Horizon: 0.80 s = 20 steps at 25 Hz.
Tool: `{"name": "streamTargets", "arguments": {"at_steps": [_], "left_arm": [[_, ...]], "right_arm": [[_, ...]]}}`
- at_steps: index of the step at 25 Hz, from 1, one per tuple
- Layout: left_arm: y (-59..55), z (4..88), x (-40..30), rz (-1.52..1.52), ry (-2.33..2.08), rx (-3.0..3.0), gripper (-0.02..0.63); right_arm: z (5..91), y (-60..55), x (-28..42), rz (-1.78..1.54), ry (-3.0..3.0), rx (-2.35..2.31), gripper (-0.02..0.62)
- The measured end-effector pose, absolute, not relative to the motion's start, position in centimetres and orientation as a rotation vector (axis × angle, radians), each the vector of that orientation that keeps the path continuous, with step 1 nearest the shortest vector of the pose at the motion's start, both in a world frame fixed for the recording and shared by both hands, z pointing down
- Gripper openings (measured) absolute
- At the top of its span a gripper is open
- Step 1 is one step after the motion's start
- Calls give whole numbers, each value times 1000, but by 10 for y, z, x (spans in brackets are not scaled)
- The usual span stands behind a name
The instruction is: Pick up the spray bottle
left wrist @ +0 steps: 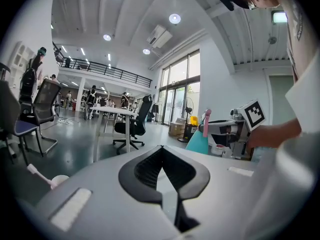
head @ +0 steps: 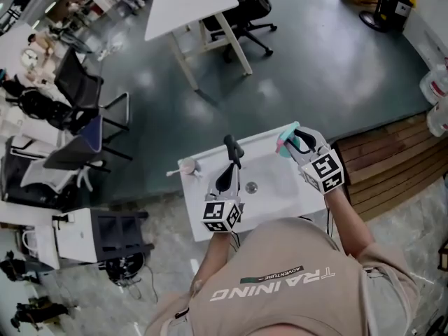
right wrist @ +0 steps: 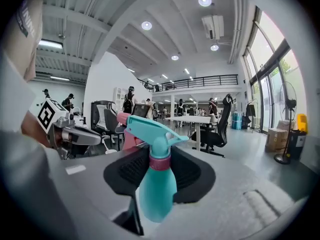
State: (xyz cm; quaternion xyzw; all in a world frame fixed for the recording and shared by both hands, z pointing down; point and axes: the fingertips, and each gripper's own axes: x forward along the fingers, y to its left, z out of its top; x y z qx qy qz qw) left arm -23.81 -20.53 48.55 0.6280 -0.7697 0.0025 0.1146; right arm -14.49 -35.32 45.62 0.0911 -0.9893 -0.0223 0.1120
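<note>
Beige-shirted, a person (head: 280,285) stands over a small white tabletop (head: 276,187) with a gripper in each hand. The right gripper's (head: 299,143) jaws pinch a teal spray bottle (right wrist: 157,186) by its body at the tabletop's far right corner. Whether its base clears the surface I can't quite tell. The left gripper (left wrist: 161,153) hovers mid-table, its jaws pressed together on nothing. A white cup (head: 187,166) with a stick in it sits at the far left corner.

We see a small white table (head: 276,187) standing on the floor (head: 315,68). At its far left corner sits a small cup (head: 187,165) holding a white stick (head: 173,172). A small round metal piece (head: 250,187) lies near its middle.
</note>
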Motion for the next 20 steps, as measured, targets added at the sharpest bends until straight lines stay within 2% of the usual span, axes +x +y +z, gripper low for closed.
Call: {"name": "streamTargets", "arguments": {"at_steps": [20], "left_arm": [[-208,464,-238,64,-2246,1929,15]], "right_arm": [[444,-352,-125,-70,-2928,360,132]]}}
